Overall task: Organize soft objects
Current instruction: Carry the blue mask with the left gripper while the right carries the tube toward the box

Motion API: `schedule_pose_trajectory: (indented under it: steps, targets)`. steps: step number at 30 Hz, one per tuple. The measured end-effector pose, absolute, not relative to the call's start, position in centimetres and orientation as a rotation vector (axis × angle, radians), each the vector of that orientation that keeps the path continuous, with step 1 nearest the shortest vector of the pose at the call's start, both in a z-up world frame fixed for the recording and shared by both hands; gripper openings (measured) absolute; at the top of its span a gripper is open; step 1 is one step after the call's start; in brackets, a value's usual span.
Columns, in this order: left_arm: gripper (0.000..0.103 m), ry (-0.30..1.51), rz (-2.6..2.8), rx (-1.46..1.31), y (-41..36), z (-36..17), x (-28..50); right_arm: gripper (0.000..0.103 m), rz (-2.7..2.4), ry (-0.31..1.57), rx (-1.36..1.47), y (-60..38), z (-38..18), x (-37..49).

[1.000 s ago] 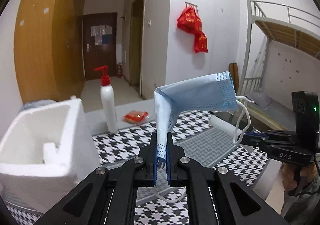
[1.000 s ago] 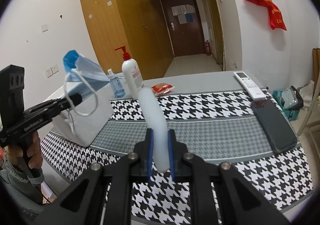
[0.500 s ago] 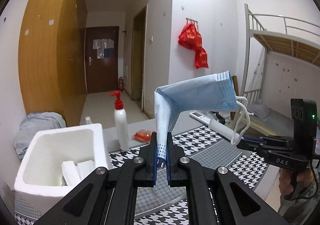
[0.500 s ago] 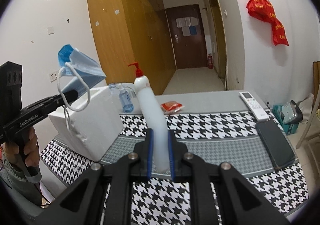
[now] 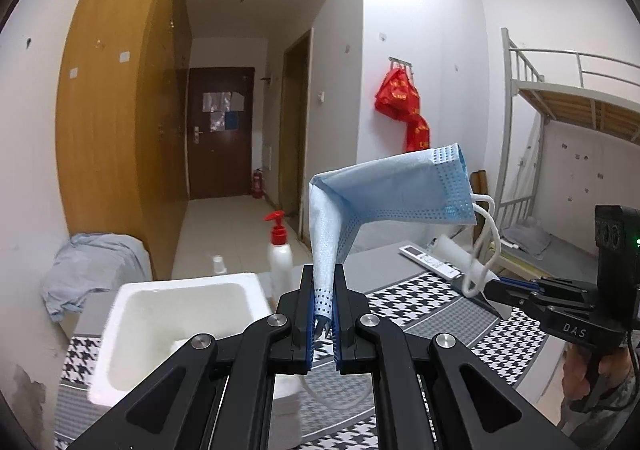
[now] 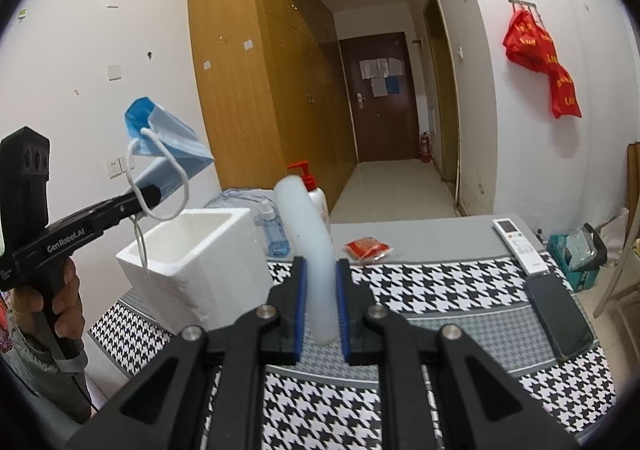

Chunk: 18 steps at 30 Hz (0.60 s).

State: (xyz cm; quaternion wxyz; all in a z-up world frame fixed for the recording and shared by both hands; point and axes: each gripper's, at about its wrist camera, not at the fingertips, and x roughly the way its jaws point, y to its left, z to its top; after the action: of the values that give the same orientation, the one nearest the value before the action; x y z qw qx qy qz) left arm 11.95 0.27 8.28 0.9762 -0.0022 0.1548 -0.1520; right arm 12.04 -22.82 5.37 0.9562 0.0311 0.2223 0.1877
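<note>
My left gripper (image 5: 323, 302) is shut on one end of a blue face mask (image 5: 392, 189), which stands up and bends to the right, its white ear loop (image 5: 482, 246) dangling. In the right wrist view the same mask (image 6: 168, 141) hangs from the left gripper (image 6: 150, 195) above the white foam box (image 6: 192, 258). My right gripper (image 6: 321, 310) is shut on a white foam strip (image 6: 312, 246) that curves upward. From the left wrist the foam box (image 5: 176, 330) lies below left, open, and the right gripper (image 5: 496, 292) holds the strip (image 5: 456, 256) at the right.
A houndstooth cloth (image 6: 440, 290) covers the table. On it stand a red-pump bottle (image 6: 316, 193) and a small blue bottle (image 6: 274, 230), with a red packet (image 6: 366, 248), a remote (image 6: 518, 240) and a dark phone (image 6: 560, 316). A person's hand (image 6: 52, 302) grips the left handle.
Both grippers have risen with the mask and the foam strip still held. The foam box and table now sit lower in both views, and the box's inside shows.
</note>
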Motion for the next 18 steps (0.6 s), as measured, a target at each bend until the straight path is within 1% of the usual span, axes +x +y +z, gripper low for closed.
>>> schedule_pose_trajectory:
  steps: [8,18]
  targets:
    - [0.007,0.308,-0.253,-0.015,2.8,8.4,11.4,0.016,0.390,0.445,0.078,-21.0,5.7,12.2]
    - [0.007,0.304,-0.148,-0.051,3.9,8.8,10.5,0.016,0.510,0.424,0.053,-20.4,6.8,13.2]
